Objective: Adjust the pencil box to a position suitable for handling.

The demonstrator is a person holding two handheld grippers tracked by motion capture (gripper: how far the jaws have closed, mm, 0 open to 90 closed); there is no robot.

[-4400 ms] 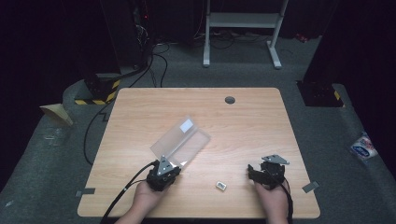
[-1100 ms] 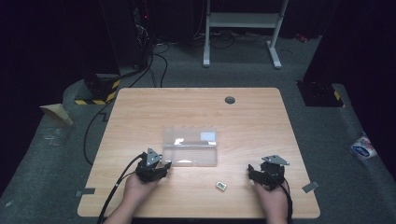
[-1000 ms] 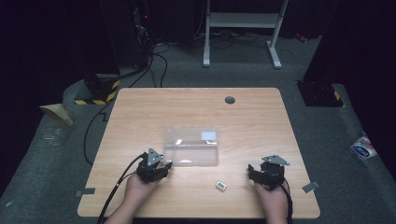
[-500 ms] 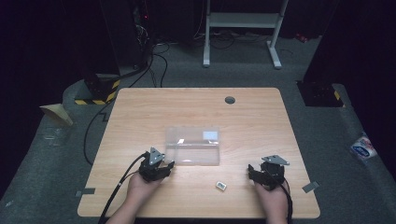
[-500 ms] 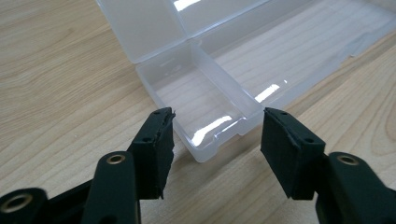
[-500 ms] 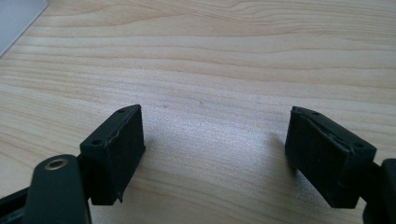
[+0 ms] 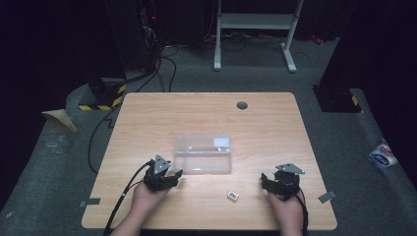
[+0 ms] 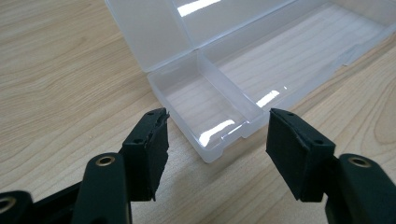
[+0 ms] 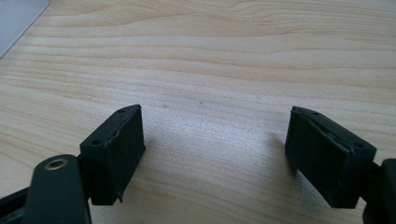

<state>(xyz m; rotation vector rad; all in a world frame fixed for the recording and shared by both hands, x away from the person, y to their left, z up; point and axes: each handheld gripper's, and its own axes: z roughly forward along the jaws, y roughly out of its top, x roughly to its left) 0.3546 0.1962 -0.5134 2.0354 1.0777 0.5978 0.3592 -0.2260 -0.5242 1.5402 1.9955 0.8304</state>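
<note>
Left hand-held gripper (image 8: 212, 140) jaws just opening, clear box (image 7: 202, 153) corner between, unpressed: released, lid open for loading. Right hand-held gripper (image 9: 212, 154) wide, empty; small item (image 7: 233, 195) nearby, possibly next.

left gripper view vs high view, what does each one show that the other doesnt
Left gripper view alone: the divider wall inside the open clear plastic box, and the left hand-held gripper with open jaws on either side of the box's near corner, not touching it; they have just been opening.

High view alone: the right hand-held gripper, a small white item and the table's round hole.

Both: the box, the wooden table and the left hand-held gripper.
</note>
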